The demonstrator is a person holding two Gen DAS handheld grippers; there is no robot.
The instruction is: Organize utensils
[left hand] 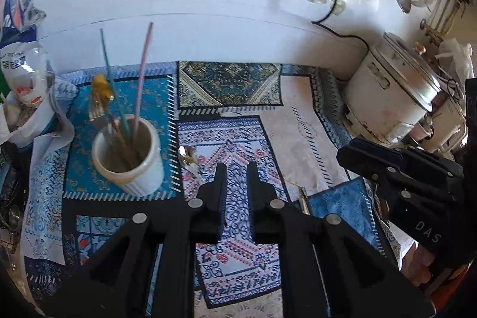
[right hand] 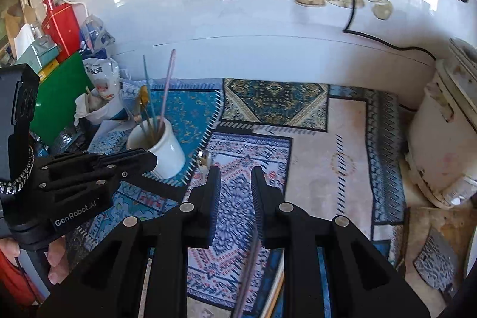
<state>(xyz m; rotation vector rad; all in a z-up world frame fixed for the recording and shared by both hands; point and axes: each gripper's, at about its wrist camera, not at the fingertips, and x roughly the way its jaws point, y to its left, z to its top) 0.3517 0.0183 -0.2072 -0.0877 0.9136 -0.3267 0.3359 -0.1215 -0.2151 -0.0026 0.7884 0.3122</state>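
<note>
Left wrist view: the left gripper [left hand: 236, 169] hovers with fingers parted and nothing between them, above a patterned cloth [left hand: 238, 258]. A spoon [left hand: 187, 156] lies just beyond its left fingertip; a white ribbed cup [left hand: 131, 160] holding chopsticks and a fork stands far left. Right wrist view: the right gripper [right hand: 235, 173] is likewise released; a thin stick [right hand: 249, 273] lies beneath it, untouched. Lowering squarely over the spoon's handle before closing would likely serve best.
</note>
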